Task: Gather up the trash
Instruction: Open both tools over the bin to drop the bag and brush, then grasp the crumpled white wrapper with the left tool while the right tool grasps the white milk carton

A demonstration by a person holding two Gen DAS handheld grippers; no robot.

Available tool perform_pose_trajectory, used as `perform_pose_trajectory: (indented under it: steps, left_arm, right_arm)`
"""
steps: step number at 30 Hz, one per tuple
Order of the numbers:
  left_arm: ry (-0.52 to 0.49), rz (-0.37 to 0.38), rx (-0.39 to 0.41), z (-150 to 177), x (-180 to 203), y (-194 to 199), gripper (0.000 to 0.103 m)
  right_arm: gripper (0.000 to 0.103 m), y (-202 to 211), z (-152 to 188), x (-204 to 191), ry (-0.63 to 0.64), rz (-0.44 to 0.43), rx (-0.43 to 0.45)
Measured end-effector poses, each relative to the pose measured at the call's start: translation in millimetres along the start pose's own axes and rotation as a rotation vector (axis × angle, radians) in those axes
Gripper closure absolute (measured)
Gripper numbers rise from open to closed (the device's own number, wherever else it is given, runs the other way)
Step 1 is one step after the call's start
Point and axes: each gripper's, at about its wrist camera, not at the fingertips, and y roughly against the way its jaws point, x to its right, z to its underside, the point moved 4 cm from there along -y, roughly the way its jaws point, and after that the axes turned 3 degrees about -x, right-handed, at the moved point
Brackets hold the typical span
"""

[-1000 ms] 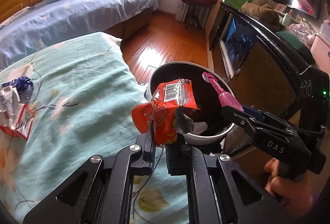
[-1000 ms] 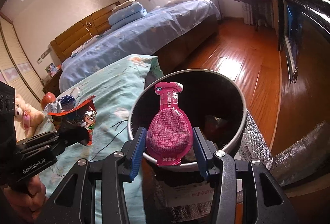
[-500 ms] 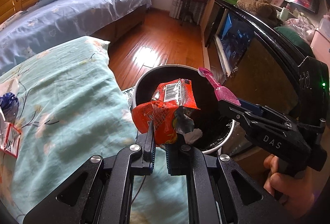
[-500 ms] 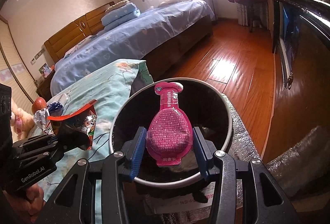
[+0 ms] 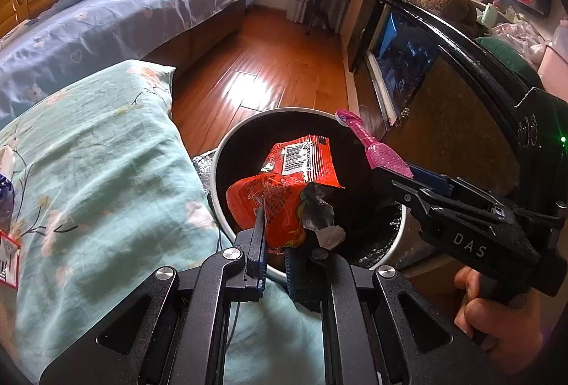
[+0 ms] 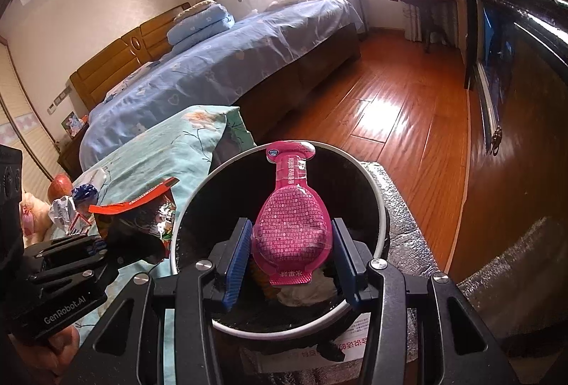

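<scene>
My left gripper point(image 5: 271, 236) is shut on a crumpled red snack wrapper point(image 5: 284, 182), held over the near rim of a round black trash bin point(image 5: 218, 158) with a white rim. My right gripper point(image 6: 289, 246) is shut on a flat pink pouch point(image 6: 291, 225), which points out over the open bin point(image 6: 381, 204). In the left wrist view the right gripper point(image 5: 394, 179) reaches in from the right, the pink pouch point(image 5: 376, 147) above the bin's far side. White crumpled paper point(image 6: 305, 292) lies inside the bin. The wrapper point(image 6: 142, 211) shows at the bin's left edge in the right wrist view.
A teal flowered quilt point(image 5: 88, 172) lies left of the bin, with more wrappers point(image 6: 71, 207) on it further back. Behind it stands a blue-covered bed point(image 5: 106, 26). A dark cabinet point(image 5: 443, 94) runs along the right. Wooden floor point(image 6: 408, 122) stretches beyond the bin.
Both grippers have moved closer over the bin with their loads. The wrappers on the quilt have slid toward the left edge of the left wrist view.
</scene>
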Motion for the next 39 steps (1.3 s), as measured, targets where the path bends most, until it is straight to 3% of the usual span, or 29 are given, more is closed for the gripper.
perform_pose_trajectory:
  steps: [12, 14, 16, 18, 20, 22, 39]
  left_arm:
    - [-0.016, 0.011, -0.007, -10, 9, -4, 0.093]
    - [-0.008, 0.011, -0.008, -9, 7, -4, 0.084]
    - [0.006, 0.008, -0.002, -6, 2, -1, 0.059]
    - [0.020, 0.003, 0.007, -2, -3, 4, 0.048]
    - [0.034, -0.005, 0.013, 4, -10, 9, 0.044]
    - [0.062, -0.014, 0.015, 13, -20, 16, 0.038]
    - [0.272, -0.097, 0.082, 83, -106, 76, 0.036]
  right_arm:
    - [0.056, -5, -4, 6, -0.007, 0.008, -0.013]
    - [0.055, -5, -5, 6, -0.011, 0.006, -0.017]
    - [0.055, -6, -6, 7, -0.015, 0.006, -0.018]
    - [0.043, -5, -6, 6, -0.024, -0.001, -0.015]
    - [0.030, -3, -6, 5, -0.032, -0.014, -0.007]
    - [0.025, 0, -4, 2, -0.036, -0.023, 0.003]
    - [0.018, 4, 16, -71, 0.031, -0.134, -0.015]
